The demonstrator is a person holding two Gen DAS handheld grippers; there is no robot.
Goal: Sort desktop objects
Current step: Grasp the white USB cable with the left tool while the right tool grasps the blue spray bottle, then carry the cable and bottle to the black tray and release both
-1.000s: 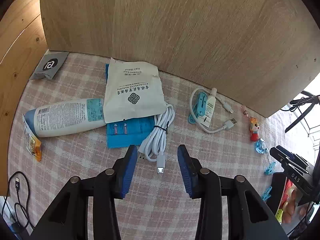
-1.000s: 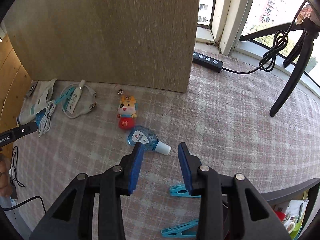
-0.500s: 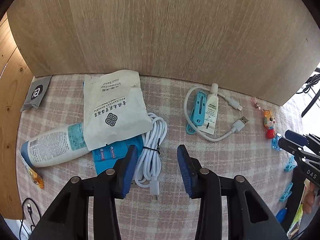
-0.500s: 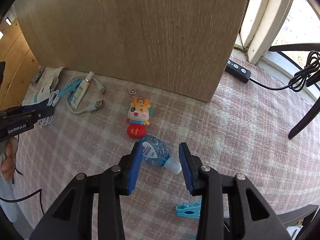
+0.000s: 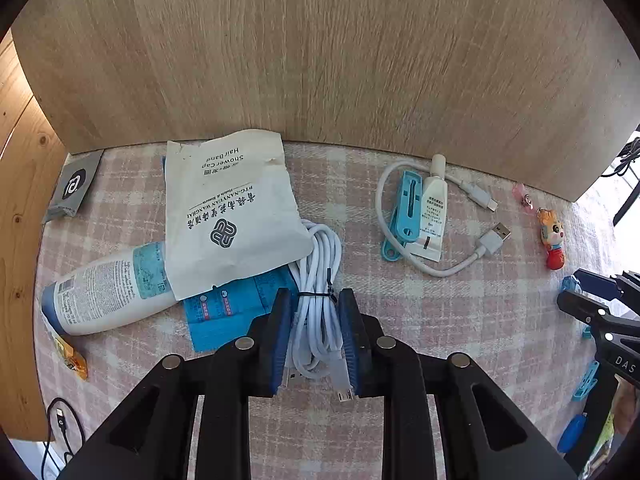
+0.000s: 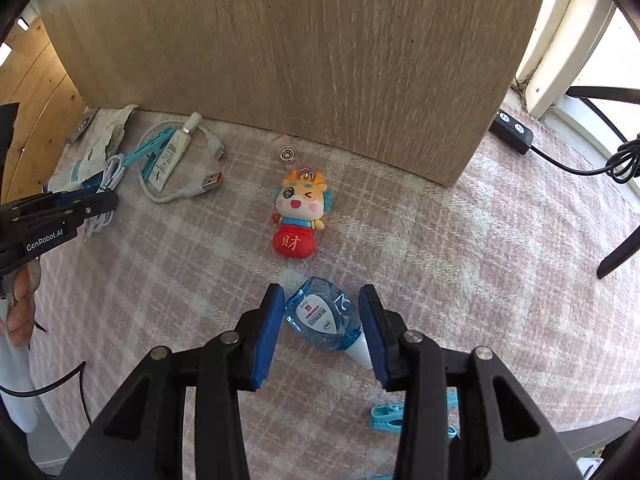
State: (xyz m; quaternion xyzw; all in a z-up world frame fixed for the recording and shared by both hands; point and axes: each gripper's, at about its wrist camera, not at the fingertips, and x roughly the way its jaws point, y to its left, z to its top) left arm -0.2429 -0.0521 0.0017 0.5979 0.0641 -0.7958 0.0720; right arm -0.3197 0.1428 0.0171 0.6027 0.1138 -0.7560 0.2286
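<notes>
Cable (image 5: pixel 318 280), a white coil bound by a black tie, lies at lower centre of the left wrist view, between the pads of the left gripper (image 5: pixel 316 336). The jaws are narrowed and touching its sides, so they look clamped on it, though how firmly cannot be told. It is likely light and floppy; taking it near the tie should keep the loops together. One end tucks under the pouch (image 5: pixel 228 208), which may drag.

Right gripper (image 6: pixel 322 328), low in its view, stands apart around the bottle (image 6: pixel 320 318): small, probably rigid, smooth plastic, best squeezed across its flat body.
</notes>
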